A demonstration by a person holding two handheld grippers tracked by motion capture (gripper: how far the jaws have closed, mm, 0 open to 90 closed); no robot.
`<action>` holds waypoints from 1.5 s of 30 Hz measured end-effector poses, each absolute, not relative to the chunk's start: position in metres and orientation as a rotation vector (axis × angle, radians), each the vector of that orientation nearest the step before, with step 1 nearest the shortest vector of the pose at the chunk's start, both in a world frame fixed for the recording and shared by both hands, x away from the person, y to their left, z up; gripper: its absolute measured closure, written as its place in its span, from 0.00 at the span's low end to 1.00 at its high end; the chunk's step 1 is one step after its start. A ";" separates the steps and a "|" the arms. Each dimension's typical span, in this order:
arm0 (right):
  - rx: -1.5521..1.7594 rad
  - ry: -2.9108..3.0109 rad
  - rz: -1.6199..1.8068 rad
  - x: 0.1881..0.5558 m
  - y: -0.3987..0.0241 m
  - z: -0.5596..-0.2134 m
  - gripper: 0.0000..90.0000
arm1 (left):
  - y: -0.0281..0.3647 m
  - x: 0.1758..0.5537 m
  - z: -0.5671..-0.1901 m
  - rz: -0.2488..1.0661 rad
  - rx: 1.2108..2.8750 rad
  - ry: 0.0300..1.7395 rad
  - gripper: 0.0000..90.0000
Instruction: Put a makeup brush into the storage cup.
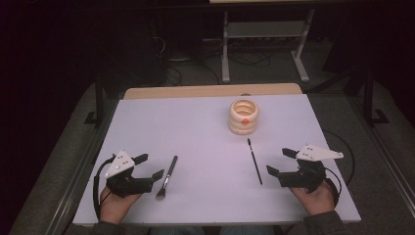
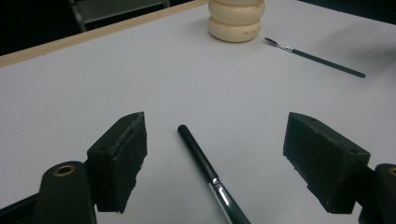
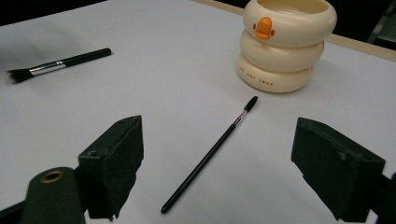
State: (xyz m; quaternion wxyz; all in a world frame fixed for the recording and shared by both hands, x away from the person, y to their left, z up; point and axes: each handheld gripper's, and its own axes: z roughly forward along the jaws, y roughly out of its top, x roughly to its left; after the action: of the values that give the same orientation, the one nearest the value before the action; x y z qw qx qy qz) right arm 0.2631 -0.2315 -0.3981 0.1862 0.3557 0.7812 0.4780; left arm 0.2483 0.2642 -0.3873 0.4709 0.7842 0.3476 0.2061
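Note:
A cream ringed cup [image 1: 243,117] with an orange duck bill stands upright at the back centre of the white table [image 1: 195,127]. A thick black brush [image 1: 168,176] with a silver ferrule lies near my left gripper [image 1: 149,166], which is open just left of it. In the left gripper view the brush handle [image 2: 205,168] lies on the table between the wide jaws, untouched. A thin black brush [image 1: 254,161] lies left of my right gripper [image 1: 281,162], also open. In the right gripper view the thin brush [image 3: 210,156] lies between the jaws, its tip toward the cup [image 3: 285,44].
A wooden strip [image 1: 210,91] runs along the table's far edge. Beyond it stand metal desk legs [image 1: 225,49] and cables on a dark floor. Cables [image 1: 342,147] trail from both grippers near the table's front corners.

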 end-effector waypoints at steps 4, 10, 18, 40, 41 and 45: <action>1.006 2.205 1.340 0.263 -0.232 -0.399 0.18 | 0.264 0.248 -0.387 0.504 1.923 0.850 0.24; 1.003 2.211 1.334 0.263 -0.231 -0.399 0.18 | 0.263 0.248 -0.387 0.493 1.923 0.860 0.24; 1.001 2.215 1.324 0.263 -0.231 -0.399 0.18 | 0.264 0.248 -0.387 0.486 1.928 0.861 0.24; 1.011 2.210 1.313 0.261 -0.231 -0.397 0.18 | 0.260 0.248 -0.388 0.459 1.930 0.877 0.24; 1.006 2.206 1.312 0.261 -0.232 -0.397 0.18 | 0.260 0.249 -0.387 0.452 1.932 0.882 0.24; 1.020 2.200 1.313 0.261 -0.233 -0.397 0.18 | 0.258 0.253 -0.383 0.438 1.947 0.899 0.24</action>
State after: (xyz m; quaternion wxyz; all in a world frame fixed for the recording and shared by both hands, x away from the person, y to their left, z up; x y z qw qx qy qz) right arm 0.2615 -0.2330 -0.3974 0.1906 0.3632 0.7832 0.4673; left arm 0.2527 0.2576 -0.3832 0.4587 0.7904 0.3651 0.1779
